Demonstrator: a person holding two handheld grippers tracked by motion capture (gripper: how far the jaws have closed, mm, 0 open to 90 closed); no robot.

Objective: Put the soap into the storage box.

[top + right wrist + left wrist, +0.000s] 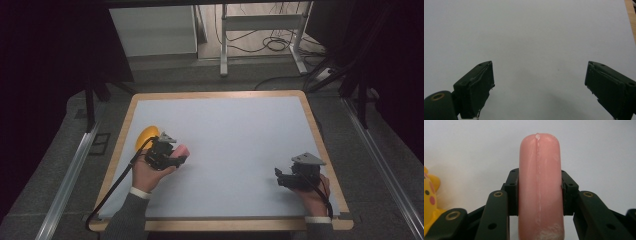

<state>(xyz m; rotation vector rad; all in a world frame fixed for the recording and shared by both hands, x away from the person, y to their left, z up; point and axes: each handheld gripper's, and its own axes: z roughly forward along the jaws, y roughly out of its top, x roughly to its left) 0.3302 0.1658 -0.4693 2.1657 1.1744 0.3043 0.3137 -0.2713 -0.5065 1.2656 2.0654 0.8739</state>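
Sausage (pixel 540 187), one, pink, pinched in left claw (pixel 540 195); one yellow toy (pixel 146 137) beside; right claw (pixel 539 85) spread.

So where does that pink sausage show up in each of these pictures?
High view: the pink sausage pokes out of the left gripper, left of the middle, beside the yellow toy.
Left gripper view: it stands in the middle, clamped between the two black jaws.
Right gripper view: not in this picture; open jaws over the white mat.
Shared landmark: the white mat, in all three views.
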